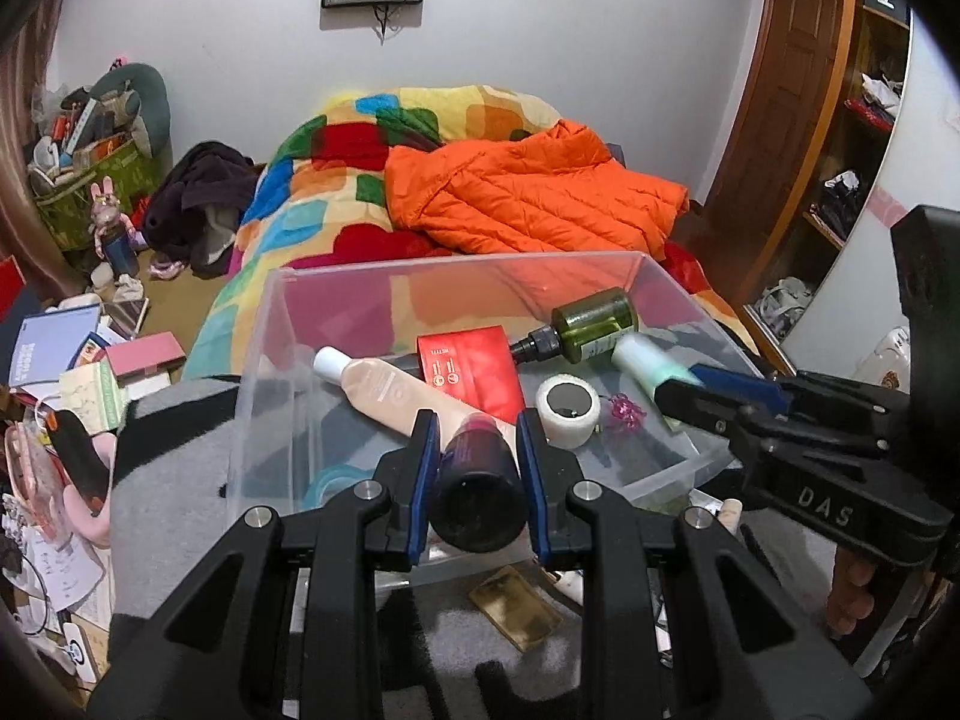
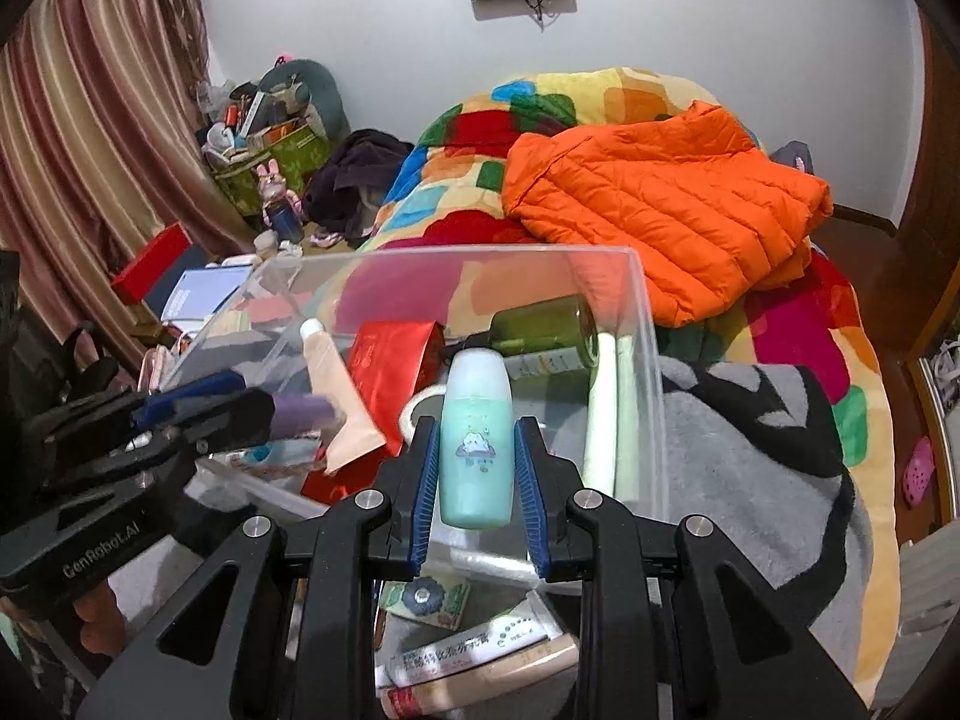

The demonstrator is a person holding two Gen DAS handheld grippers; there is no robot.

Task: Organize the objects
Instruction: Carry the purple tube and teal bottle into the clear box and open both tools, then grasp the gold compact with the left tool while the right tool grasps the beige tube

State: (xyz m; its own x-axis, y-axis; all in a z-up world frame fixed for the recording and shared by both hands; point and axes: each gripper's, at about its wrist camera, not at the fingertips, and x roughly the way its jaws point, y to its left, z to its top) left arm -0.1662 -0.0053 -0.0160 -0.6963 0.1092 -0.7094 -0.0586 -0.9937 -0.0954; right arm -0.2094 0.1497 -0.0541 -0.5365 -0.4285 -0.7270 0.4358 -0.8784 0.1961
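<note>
My left gripper (image 1: 475, 432) is shut on a dark purple bottle (image 1: 477, 480) and holds it over the near edge of a clear plastic bin (image 1: 264, 360). My right gripper (image 2: 475, 438) is shut on a teal bottle (image 2: 475, 438) with a cloud picture, over the same bin (image 2: 651, 372). In the bin lie a peach tube (image 1: 390, 390), a red packet (image 1: 474, 369), a green bottle (image 1: 591, 324), a white tape roll (image 1: 567, 402) and a pink trinket (image 1: 627, 411). The right gripper also shows in the left wrist view (image 1: 678, 384), the left gripper in the right wrist view (image 2: 264, 408).
The bin stands on a grey and black blanket (image 2: 750, 450) on a bed with a colourful quilt (image 1: 336, 192) and an orange jacket (image 1: 528, 192). Loose tubes and packets (image 2: 480, 654) lie in front of the bin. Books and clutter (image 1: 72, 372) cover the floor at left.
</note>
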